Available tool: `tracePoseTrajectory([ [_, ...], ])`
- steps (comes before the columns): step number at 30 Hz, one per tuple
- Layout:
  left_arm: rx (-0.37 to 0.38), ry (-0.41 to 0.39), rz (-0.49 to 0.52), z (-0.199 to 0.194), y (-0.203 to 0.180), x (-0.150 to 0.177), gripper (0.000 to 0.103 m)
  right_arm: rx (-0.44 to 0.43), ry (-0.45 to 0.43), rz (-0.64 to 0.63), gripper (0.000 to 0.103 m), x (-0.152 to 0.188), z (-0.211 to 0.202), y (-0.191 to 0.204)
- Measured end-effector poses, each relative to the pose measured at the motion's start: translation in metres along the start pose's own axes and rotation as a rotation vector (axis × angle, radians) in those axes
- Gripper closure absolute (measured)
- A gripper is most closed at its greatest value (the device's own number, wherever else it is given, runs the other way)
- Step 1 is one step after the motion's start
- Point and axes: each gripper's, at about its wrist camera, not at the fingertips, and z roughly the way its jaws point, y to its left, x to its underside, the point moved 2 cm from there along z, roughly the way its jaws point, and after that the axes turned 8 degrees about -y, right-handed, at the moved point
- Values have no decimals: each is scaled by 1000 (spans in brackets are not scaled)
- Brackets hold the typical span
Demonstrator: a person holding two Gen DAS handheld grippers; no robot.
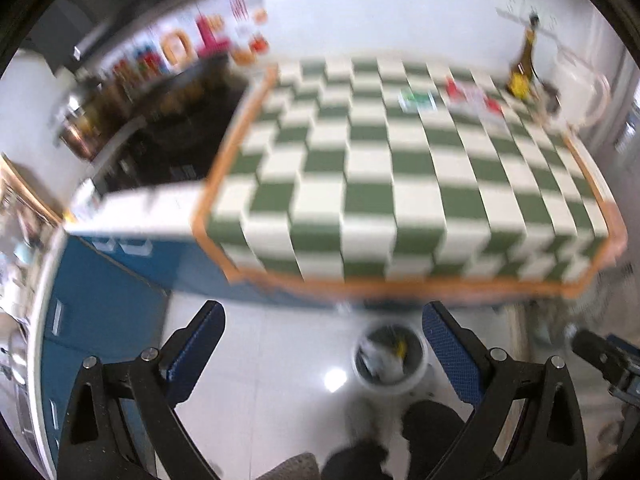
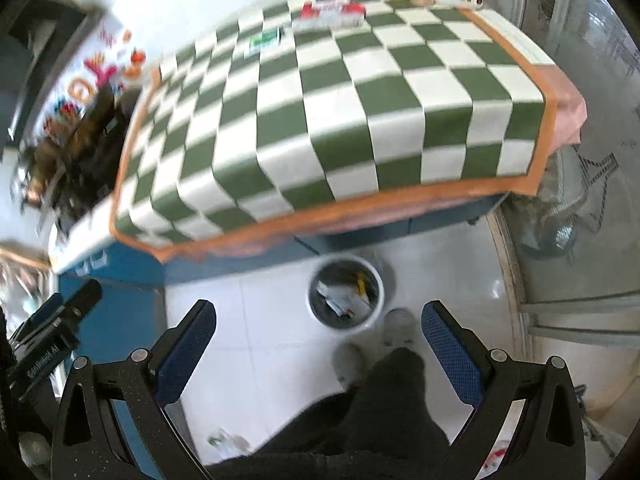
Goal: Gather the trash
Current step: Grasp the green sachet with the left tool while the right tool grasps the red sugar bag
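Both tongs, left (image 1: 322, 334) and right (image 2: 319, 332), gape empty above a white bin (image 2: 346, 294) holding crumpled wrappers (image 2: 340, 298).

Each handheld tool is a black plastic left gripper (image 1: 322, 350) and matching right gripper (image 2: 318, 350), with jaws faced in blue dimpled rubber and round silver screws at the pivots. White lettering, too blurred to read, marks one body. The person wears dark black trousers (image 2: 384, 412) and pale white slippers (image 2: 398, 326).
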Motion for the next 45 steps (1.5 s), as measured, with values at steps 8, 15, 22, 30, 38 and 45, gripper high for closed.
tracePoseTrajectory([
  [8, -111, -44, -57, 56, -12, -99, 2, -22, -69, 50, 0, -111, 24, -11],
  [15, -265, 78, -113, 154, -42, -163, 2, 31, -52, 122, 0, -269, 119, -46],
  [22, -264, 257, -126, 264, -94, -211, 2, 100, -3, 128, 0, -420, 259, -64],
  [30, -128, 355, -157, 348, -128, -248, 3, 245, -1, -167, 8, -460, 359, -14],
  [38, 25, 379, -145, 376, -167, -256, 35, 192, -88, -259, 92, -468, 380, -21],
  [45, 14, 346, -83, 357, -186, -261, 101, 91, -81, -170, 97, -470, 381, -45],
])
